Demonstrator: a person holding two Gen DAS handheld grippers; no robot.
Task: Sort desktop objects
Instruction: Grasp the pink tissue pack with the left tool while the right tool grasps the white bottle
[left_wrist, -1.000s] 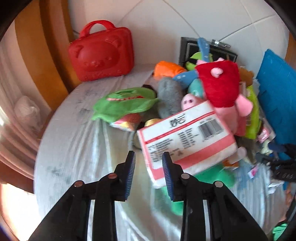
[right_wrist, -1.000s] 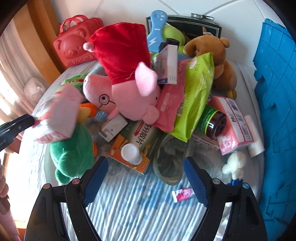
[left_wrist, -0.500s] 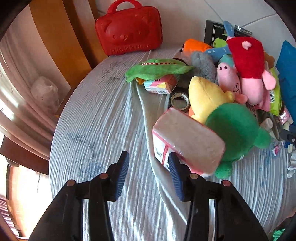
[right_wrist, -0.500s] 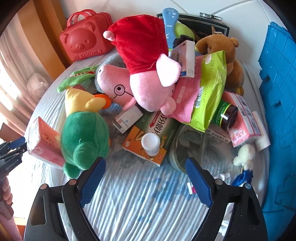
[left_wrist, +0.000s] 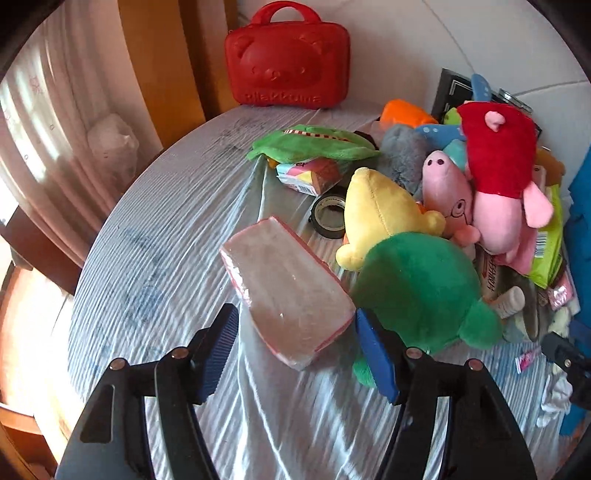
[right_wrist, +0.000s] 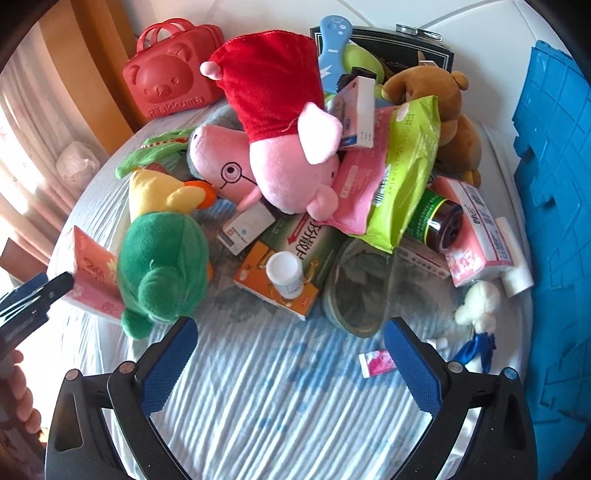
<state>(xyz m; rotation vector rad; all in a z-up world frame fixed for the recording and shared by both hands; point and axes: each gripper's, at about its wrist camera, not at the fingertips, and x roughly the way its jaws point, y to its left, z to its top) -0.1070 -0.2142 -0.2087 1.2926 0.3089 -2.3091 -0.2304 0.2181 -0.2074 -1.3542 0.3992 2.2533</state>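
A pink tissue pack (left_wrist: 286, 288) lies on the white cloth, tilted against the green and yellow plush (left_wrist: 417, 284). My left gripper (left_wrist: 295, 350) is open, its jaws spread on either side of the pack's near end without gripping it. In the right wrist view the same pack (right_wrist: 94, 275) shows at far left beside the plush (right_wrist: 162, 254), with my left gripper's tip (right_wrist: 40, 295) by it. My right gripper (right_wrist: 291, 354) is open and empty above the cloth, in front of the pile.
A red bear case (left_wrist: 288, 55) stands at the back. The pile holds a pink pig plush (right_wrist: 273, 122), brown bear (right_wrist: 443, 110), medicine boxes (right_wrist: 280, 273), a green wipes pack (right_wrist: 402, 177), a jar (right_wrist: 439, 225) and a second tissue pack (right_wrist: 476, 236). A blue crate (right_wrist: 554, 221) stands at right.
My left gripper carried the tissue pack leftward out of the pile, set it on the cloth and opened. My right gripper stayed open and barely moved.
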